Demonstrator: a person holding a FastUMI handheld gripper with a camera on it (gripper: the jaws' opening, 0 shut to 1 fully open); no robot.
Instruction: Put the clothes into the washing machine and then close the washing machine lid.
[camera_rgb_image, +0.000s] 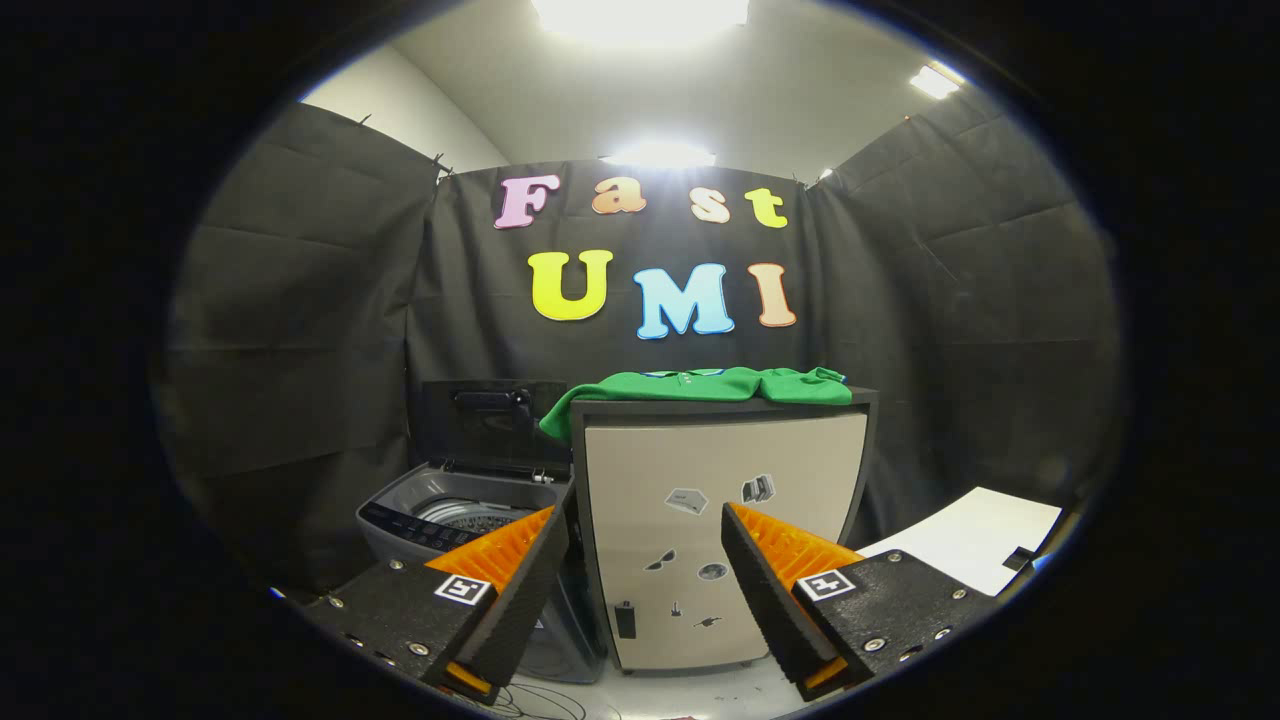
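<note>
A green garment (700, 385) lies spread on top of a beige cabinet (720, 500), one corner hanging over the cabinet's left edge. To the cabinet's left stands a grey top-loading washing machine (455, 510) with its dark lid (490, 425) raised upright against the back wall. The drum opening shows inside. My gripper (645, 545) is open, its fingers spread wide with nothing between them. It stands well short of the cabinet, whose front shows in the gap between the fingers. The garment lies above and beyond the fingertips.
The cabinet front carries several small stickers (690, 500). A white board or sheet (975, 545) lies low to the right of the cabinet. Black cloth walls close in the booth on three sides. Thin cables (545, 700) lie on the pale floor below the left finger.
</note>
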